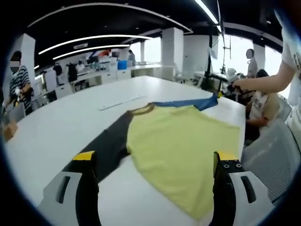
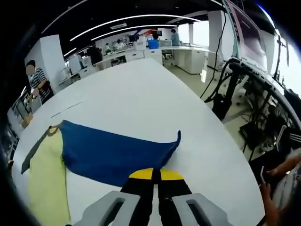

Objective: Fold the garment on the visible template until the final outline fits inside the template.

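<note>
My left gripper [image 1: 156,162] hovers with fingers spread wide over the yellow shirt [image 1: 181,141], flat on the white worktop [image 1: 66,122]. My right gripper [image 2: 156,175] pinches its blue sleeve [image 2: 110,153], fingers together.

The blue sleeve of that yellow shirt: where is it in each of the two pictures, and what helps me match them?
Left gripper view: the blue fabric sleeve lies far off, above centre, at the top edge of the yellow shirt body.
Right gripper view: the blue sleeve spreads across the lower middle, close up, its edge clamped in the right gripper.
Shared landmark: the person in a striped top beyond the white table.
</note>
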A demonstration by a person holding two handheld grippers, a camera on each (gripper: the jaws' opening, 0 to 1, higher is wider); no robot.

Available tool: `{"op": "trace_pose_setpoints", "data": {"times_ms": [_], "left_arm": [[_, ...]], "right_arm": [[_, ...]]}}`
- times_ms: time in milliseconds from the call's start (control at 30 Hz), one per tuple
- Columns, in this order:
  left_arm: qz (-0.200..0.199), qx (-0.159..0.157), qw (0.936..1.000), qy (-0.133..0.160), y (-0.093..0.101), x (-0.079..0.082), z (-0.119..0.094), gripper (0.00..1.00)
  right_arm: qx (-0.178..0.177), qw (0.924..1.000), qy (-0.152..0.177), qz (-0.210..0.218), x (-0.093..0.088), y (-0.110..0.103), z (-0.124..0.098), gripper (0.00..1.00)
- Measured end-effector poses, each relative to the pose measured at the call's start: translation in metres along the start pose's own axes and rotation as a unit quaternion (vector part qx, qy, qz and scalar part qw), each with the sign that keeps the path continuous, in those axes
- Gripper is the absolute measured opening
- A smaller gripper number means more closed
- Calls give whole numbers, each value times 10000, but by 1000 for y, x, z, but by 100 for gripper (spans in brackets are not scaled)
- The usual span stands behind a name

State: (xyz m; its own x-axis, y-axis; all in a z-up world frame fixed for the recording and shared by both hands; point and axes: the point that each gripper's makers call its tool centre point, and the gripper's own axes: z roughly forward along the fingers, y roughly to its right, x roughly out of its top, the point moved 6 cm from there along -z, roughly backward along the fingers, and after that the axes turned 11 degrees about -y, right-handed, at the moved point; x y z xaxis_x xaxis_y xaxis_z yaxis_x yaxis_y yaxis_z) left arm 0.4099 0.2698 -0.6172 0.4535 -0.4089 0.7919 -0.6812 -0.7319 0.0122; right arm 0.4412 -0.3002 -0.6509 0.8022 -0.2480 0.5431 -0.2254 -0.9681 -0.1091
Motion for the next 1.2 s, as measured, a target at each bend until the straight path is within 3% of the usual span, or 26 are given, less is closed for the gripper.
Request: {"op": "trace_pose_setpoints", "data": {"times_ms": [533, 1200], "left_arm": [[-109, 158, 9998, 3, 0, -4, -14, 99], [-90, 203, 9997, -57, 10, -8, -24, 99]], "right_arm": [[607, 9967, 199, -497, 34, -52, 6, 0], [1027, 9864, 61, -1285, 49, -117, 9, 0]]}}
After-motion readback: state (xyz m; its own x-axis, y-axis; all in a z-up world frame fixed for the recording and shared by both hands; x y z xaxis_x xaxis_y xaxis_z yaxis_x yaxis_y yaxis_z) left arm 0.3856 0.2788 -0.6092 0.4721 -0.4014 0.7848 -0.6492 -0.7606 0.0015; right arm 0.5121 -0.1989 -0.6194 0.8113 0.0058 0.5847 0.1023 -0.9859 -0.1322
